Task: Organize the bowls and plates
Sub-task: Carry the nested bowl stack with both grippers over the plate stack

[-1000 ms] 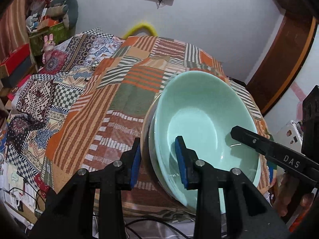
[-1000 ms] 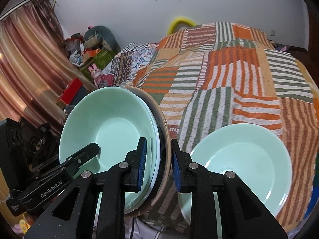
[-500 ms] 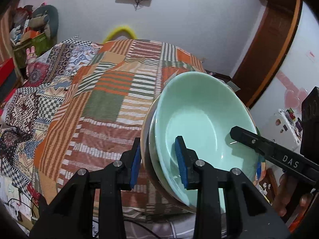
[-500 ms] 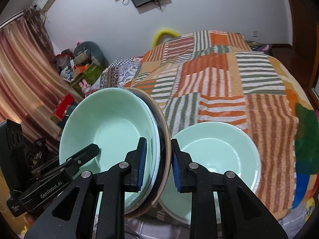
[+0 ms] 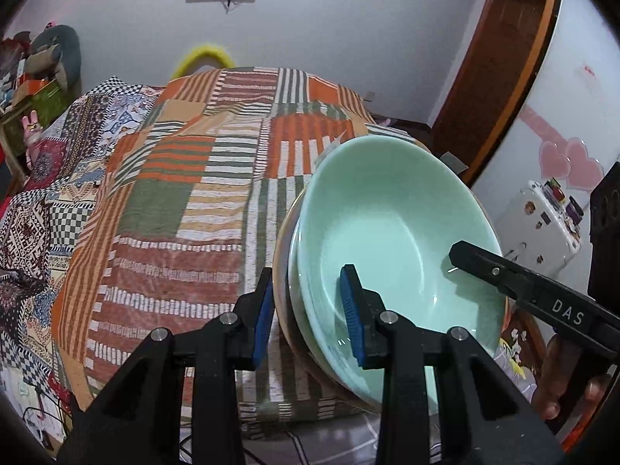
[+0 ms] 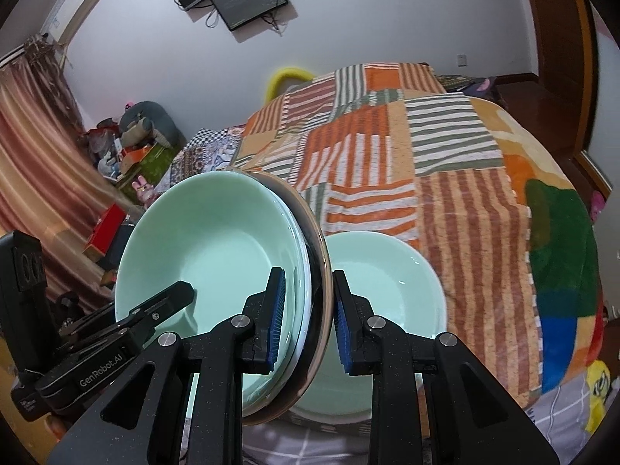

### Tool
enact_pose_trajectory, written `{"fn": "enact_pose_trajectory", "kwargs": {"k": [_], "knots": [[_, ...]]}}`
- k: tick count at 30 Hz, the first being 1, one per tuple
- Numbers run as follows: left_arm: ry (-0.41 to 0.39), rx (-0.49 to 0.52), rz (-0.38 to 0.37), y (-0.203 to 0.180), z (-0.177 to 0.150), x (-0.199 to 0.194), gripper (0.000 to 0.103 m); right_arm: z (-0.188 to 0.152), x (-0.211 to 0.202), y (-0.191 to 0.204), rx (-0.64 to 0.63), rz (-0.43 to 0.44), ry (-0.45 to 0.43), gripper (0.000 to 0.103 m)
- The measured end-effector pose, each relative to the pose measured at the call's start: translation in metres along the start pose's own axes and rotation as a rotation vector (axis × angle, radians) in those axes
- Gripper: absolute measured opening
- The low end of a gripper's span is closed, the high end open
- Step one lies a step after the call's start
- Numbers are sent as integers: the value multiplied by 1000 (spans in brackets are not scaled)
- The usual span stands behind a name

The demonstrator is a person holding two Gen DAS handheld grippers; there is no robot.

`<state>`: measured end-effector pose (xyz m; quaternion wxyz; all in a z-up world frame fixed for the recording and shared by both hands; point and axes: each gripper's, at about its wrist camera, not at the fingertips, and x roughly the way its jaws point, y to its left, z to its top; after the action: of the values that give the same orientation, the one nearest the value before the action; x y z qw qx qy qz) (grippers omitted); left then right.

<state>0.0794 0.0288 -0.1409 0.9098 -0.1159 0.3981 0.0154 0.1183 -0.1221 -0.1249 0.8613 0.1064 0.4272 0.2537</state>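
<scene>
The left gripper (image 5: 306,310) was closed on the near-left rim of the stack of dishes (image 5: 387,240). One blue pad pressed the outside of the tan bottom plate (image 5: 279,267), and the other pad was inside the top green bowl (image 5: 399,232). The stack was held tilted, above the near edge of the bed with the patchwork blanket (image 5: 186,201).

The right gripper (image 6: 308,314) was closed on the same stack at its near-right rim. Its left pad was inside the top green bowl (image 6: 209,248) and its right pad was on the outer edge of the tan bottom plate (image 6: 323,267). So both grippers carried one stack from opposite sides.

To the right of the stack, and lower, a second green bowl (image 6: 387,283) lay on the blanket near the edge of the bed. In the right wrist view it was just beside the right gripper, partly hidden behind the tilted stack. I think the next move depends on this relation: the free bowl lies to the right, and the right gripper is the nearer one. The stack probably must travel right and become level before it can join this bowl.
</scene>
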Motion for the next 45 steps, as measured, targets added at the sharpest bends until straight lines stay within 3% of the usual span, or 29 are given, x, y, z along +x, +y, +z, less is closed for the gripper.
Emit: {"fn": "enact_pose_trajectory", "kwargs": {"k": [15,36,45], "knots": [[82,35,-26,-16,-2,37,33,-11,-2,-28,70,-44,31,23],[186,11,-28,-9,-9,78,33,-21,19,-42,118,-68,113,24],[181,24,-25,-10,-9,83,33,-21,23,-44,129,-66,122,24]]}}
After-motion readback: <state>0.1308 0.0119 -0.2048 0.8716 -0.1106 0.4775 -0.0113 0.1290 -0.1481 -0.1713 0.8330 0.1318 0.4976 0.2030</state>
